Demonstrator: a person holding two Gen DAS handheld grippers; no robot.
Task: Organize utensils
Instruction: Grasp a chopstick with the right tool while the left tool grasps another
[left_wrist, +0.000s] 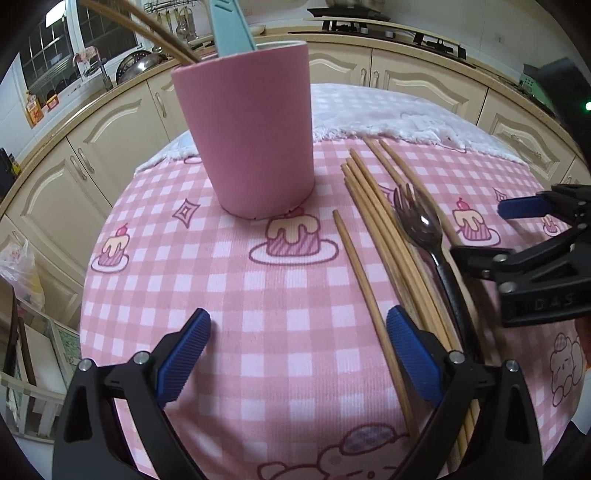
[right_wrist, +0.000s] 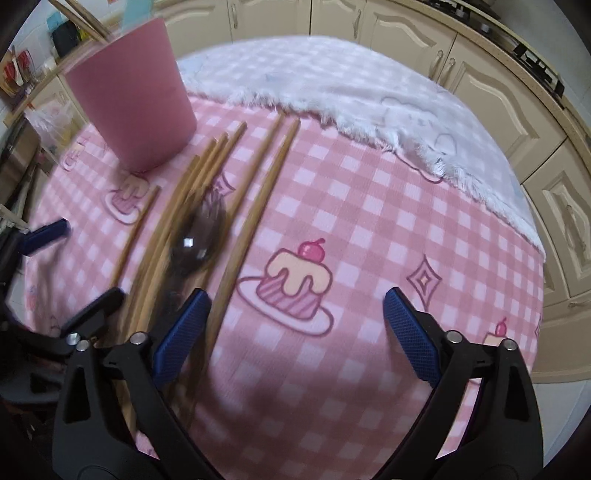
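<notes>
Currently we count two chopsticks and a blue utensil standing in the pink cup (left_wrist: 245, 136); loose chopsticks (left_wrist: 384, 236) and a spork (left_wrist: 421, 225) lie beside it (mostly unsorted). Left gripper (left_wrist: 297, 354) and right gripper (right_wrist: 295, 336) gape wide, empty. We read "DAS" on one.

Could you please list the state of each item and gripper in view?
Pink cup: upright on the tablecloth, holding utensils.
Chopsticks: lying loose on the cloth.
Spork: lying across the chopsticks.
Left gripper: open, empty.
Right gripper: open, empty.
</notes>
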